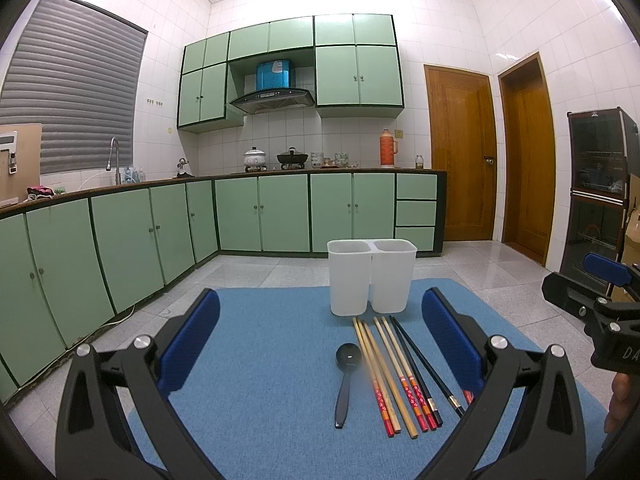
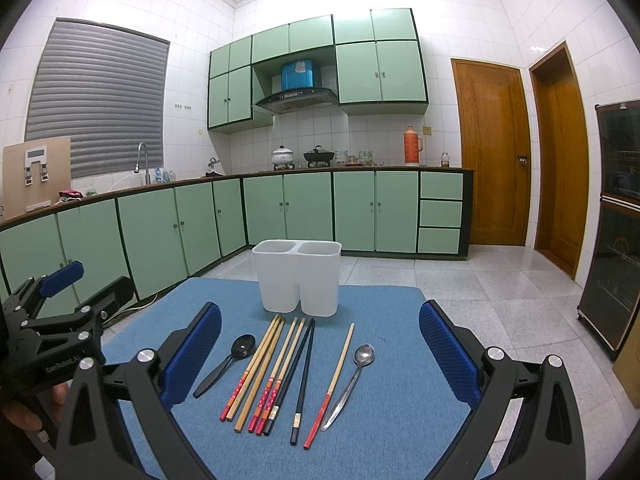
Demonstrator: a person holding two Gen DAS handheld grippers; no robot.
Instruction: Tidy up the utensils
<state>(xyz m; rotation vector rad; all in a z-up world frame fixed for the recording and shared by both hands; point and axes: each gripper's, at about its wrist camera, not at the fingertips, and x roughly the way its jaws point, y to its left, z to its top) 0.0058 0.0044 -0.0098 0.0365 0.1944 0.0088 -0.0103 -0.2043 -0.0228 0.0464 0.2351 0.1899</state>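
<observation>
Lying btwn open fingers (image 2: pixel 450 356): utensils (image 2: pixel 280 372)

You can read very little here. In your right wrist view, the black body of the left gripper (image 2: pixel 60 280) carries white lettering that reads roughly "GenRobot.AI", its first letters partly cut off. In your left wrist view, the black body of the right gripper (image 1: pixel 588 284) shows only the pale letters "DA" before the frame edge cuts the word. Every other marking is too small or blurred to read.
</observation>
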